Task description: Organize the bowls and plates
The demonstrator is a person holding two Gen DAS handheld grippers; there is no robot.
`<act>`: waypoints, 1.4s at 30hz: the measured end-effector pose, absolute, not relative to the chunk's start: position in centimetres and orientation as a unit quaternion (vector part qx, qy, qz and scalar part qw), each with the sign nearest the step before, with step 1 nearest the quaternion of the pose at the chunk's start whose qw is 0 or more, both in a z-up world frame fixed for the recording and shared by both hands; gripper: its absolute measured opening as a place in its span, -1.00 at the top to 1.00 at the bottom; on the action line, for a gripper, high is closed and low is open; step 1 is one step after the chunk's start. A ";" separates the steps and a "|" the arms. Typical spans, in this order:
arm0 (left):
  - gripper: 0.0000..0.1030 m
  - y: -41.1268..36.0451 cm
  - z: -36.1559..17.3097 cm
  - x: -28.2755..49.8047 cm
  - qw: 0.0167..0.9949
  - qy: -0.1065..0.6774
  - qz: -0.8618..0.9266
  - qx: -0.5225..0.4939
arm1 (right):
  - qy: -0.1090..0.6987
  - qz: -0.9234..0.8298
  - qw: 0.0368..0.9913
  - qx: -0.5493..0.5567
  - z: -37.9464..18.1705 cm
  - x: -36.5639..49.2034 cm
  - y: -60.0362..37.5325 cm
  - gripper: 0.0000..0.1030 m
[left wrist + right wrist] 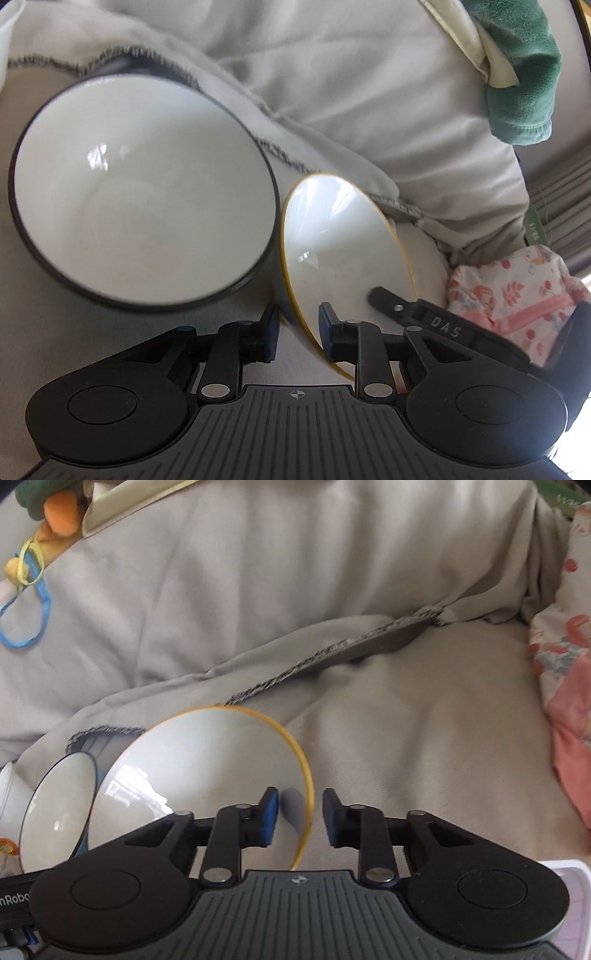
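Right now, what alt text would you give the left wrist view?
The left gripper straddles the rim of a tilted yellow-rimmed bowl lying on pale bedding, and the right gripper's finger reaches inside it from the right. A larger dark-rimmed bowl sits beside it on the left.

My left gripper (298, 332) tilts downward, its blue pads drawn in close on either side of the yellow-rimmed bowl (343, 240) wall and seemingly pressing on it. My right gripper (300, 814) tilts down too, closed on the same rim, with one finger (384, 295) inside and the other outside.
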State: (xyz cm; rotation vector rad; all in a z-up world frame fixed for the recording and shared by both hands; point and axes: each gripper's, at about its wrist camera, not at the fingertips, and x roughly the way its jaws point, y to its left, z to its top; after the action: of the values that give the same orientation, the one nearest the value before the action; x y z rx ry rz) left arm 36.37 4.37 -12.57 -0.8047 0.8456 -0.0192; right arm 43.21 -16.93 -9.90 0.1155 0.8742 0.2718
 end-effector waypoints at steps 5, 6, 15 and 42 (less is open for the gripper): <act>0.48 3.5 -11.1 34.3 0.856 0.403 -0.022 -0.324 | 0.430 0.146 0.890 0.050 -9.8 40.1 -17.0 0.56; 0.47 3.2 -10.8 33.6 0.859 0.405 -0.024 -0.313 | 0.434 0.148 0.887 0.051 -9.6 39.2 -17.0 0.56; 0.47 6.0 -11.0 22.1 0.847 0.441 -0.038 -0.295 | 0.456 0.197 0.865 0.065 -9.2 28.7 -15.2 0.51; 0.55 8.6 -9.3 16.4 0.864 0.419 0.033 -0.279 | 0.422 0.169 0.888 0.072 -9.2 22.0 -14.9 0.20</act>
State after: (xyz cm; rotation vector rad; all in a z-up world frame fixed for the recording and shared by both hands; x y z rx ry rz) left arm 16.43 8.63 -9.30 -0.5847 0.8780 0.0693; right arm 22.03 -14.88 -9.17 0.1497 0.8770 0.3514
